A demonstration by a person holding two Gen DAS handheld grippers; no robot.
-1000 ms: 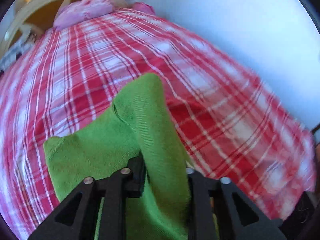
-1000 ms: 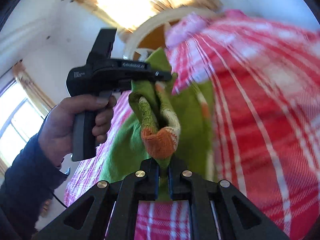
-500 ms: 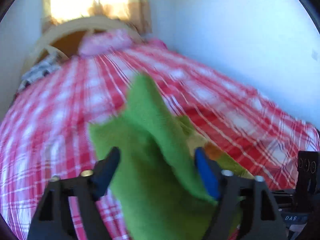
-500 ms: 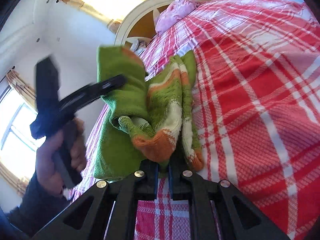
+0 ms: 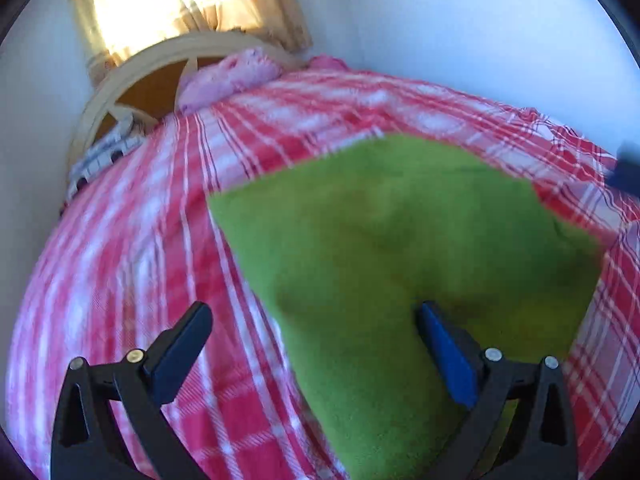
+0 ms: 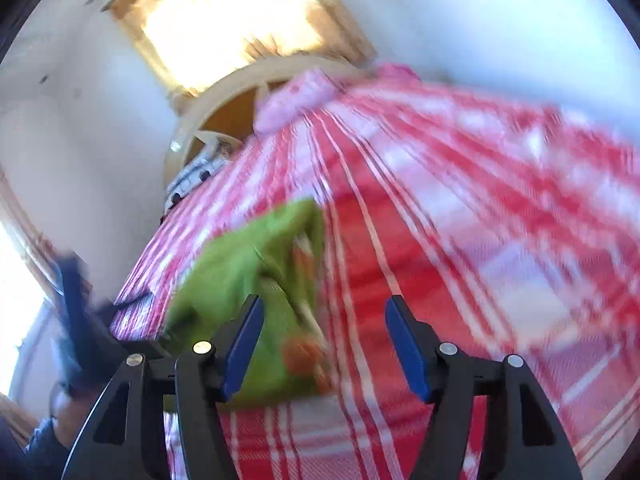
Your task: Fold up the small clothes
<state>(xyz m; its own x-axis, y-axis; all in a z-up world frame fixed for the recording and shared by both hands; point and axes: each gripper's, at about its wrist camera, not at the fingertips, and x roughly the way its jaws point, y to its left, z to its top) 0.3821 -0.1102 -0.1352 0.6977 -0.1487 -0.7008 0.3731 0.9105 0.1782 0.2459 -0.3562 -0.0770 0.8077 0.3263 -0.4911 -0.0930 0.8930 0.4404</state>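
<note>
1. Left tool (image 5: 312, 340): jaws stand wide, gripping nothing. Its right finger overlaps the near part of the green garment (image 5: 400, 248); contact cannot be confirmed. Its left finger sits over bare bedspread (image 5: 132, 240).
2. Right tool (image 6: 324, 336): jaws likewise wide and empty. The green garment (image 6: 256, 280) lies ahead and to the left of its fingers; orange and cream trim shows at the edge nearest the gap.
3. Garment location: lying released on the red plaid bedspread, folded side up, plain green face showing in the left wrist view.
4. Orientation: its long axis appears to run from just under the left tool away and rightward, widening toward the far edge. Motion blur limits certainty.
5. Step in hand, by judgement: letting go after a fold. To do it well, lift both tools clear without dragging the top layer, then check edges align before the next fold.
6. Beyond: pink pillow (image 5: 232, 76), headboard (image 5: 160, 64), curtained window (image 5: 168, 4).
</note>
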